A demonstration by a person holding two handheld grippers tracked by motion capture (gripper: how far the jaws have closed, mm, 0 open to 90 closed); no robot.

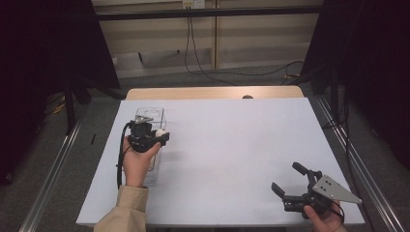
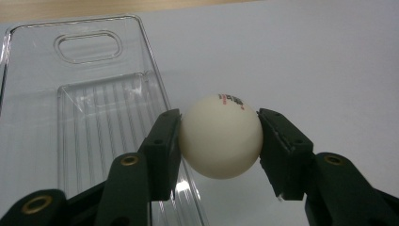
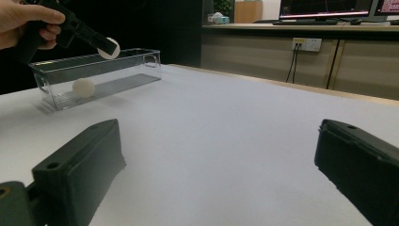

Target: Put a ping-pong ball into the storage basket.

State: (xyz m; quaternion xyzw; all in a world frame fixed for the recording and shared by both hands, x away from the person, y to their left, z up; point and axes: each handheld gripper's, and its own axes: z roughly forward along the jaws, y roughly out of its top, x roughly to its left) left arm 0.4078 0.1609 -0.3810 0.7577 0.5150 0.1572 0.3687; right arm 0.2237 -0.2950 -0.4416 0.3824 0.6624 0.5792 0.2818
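Note:
My left gripper (image 1: 159,134) is shut on a white ping-pong ball (image 2: 220,135) with a small red and black mark on top. It holds the ball in the air at the right rim of a clear plastic box (image 1: 151,116), on the table's left side. In the right gripper view the held ball (image 3: 111,48) hangs above the clear plastic box (image 3: 123,70), and a second white ball (image 3: 83,87) lies inside the box. My right gripper (image 1: 289,180) stands open low over the table's front right corner, jaws wide apart with nothing between them.
A white sheet (image 1: 227,145) covers the table, with a wooden strip (image 1: 212,92) along the far edge. Black frame posts and cables stand beyond the table. A counter with monitors (image 3: 329,9) runs behind.

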